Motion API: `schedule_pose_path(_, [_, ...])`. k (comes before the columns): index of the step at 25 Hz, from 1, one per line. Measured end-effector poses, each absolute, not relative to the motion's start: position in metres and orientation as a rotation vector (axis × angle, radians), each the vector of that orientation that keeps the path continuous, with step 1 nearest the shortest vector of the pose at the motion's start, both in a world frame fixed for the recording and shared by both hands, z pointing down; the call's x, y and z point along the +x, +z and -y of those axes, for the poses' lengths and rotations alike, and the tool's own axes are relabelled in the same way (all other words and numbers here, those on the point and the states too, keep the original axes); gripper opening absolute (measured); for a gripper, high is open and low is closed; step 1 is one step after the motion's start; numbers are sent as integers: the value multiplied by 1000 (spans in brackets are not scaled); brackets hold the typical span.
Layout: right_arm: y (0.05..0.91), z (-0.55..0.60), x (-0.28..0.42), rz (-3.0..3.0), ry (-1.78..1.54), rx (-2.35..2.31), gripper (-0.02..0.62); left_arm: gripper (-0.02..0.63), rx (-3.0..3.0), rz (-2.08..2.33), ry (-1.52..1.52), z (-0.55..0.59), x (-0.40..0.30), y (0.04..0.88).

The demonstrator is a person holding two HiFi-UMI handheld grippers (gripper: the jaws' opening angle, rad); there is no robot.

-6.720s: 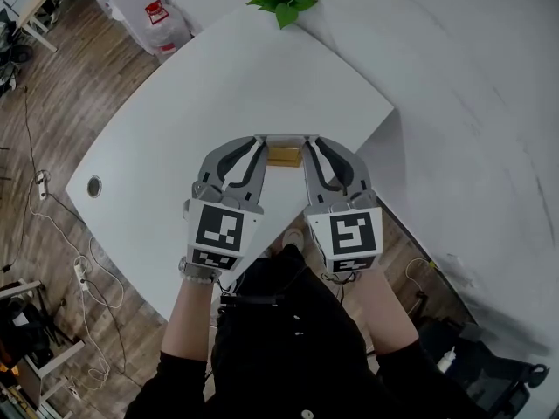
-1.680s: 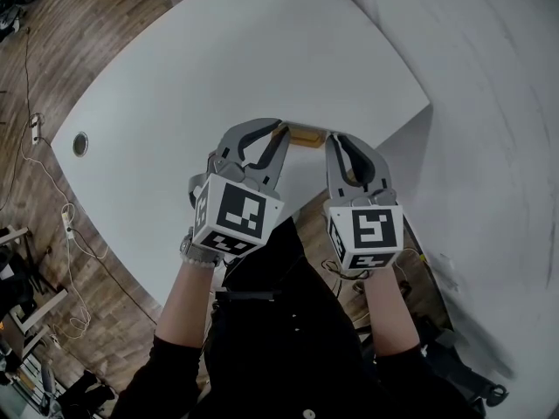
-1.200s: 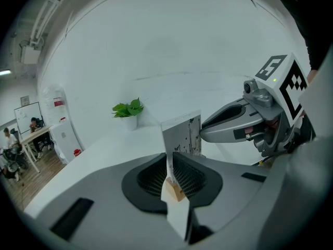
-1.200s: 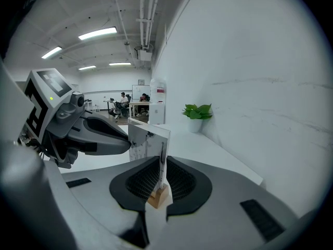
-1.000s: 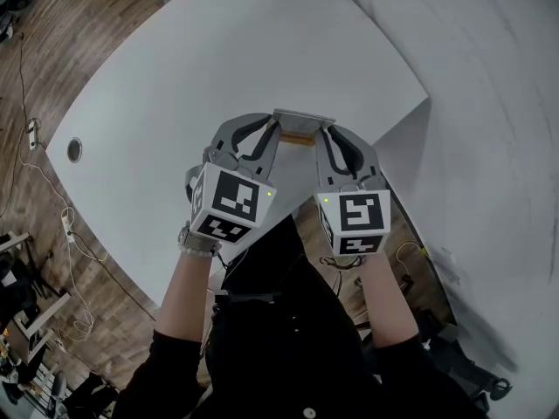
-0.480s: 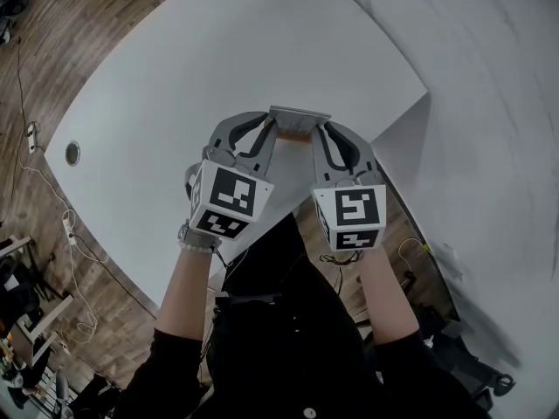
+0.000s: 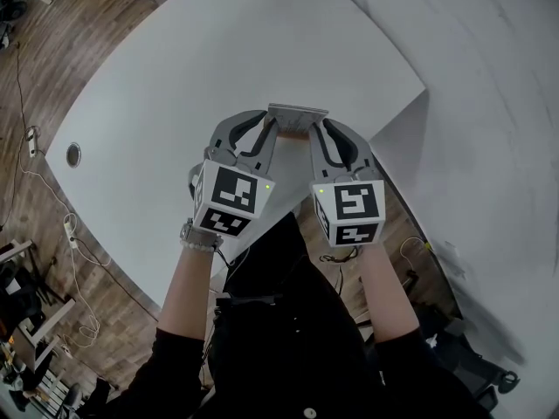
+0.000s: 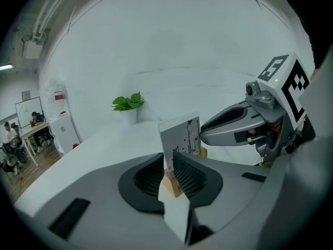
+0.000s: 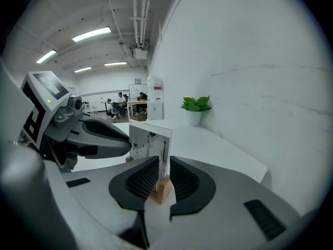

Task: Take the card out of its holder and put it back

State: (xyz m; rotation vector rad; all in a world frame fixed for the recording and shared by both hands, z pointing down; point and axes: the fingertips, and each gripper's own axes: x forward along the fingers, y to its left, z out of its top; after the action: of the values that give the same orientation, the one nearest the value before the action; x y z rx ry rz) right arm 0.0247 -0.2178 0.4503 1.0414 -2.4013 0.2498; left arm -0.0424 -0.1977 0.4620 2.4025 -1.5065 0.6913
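A pale card (image 7: pixel 298 113) with fine dark print stands upright over a small wooden holder (image 7: pixel 297 131) near the white table's front edge. My left gripper (image 7: pixel 269 123) is shut on the card's left end, my right gripper (image 7: pixel 316 127) on its right end. In the left gripper view the card (image 8: pixel 180 137) rises from between the pads (image 8: pixel 188 175), with the wooden holder (image 8: pixel 171 185) just below. The right gripper view shows the same card (image 9: pixel 151 140) and holder (image 9: pixel 161 189). The jaws hide the card's lower edge, so I cannot tell whether it sits in the slot.
The white table (image 7: pixel 201 68) stretches away to the left, with a round cable hole (image 7: pixel 73 154) at its far left. A potted green plant (image 9: pixel 195 107) stands at the table's far end by the white wall. Wooden floor with cables lies at the left.
Over the last two seconds both grippers closed in on the card's ends, and its pale face now shows above the holder. In the last half second almost nothing moved.
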Motion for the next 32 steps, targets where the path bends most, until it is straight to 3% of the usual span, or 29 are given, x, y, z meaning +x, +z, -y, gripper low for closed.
schedule_pose_path(4, [443, 217, 26, 2410, 250, 1059, 113, 61, 2429, 1507, 660, 199, -44, 448])
schedule_pose_path(11, [419, 215, 35, 2414, 192, 1128, 118, 66, 2453, 1541, 594, 193, -47, 418])
schedule_pose_path(18, [375, 211, 48, 2447, 121, 1225, 57, 44, 2527, 1594, 545, 185, -47, 369])
schedule_pose_path(32, [284, 192, 51, 2578, -61, 1234, 49, 21, 2677, 1699, 495, 161, -41, 269])
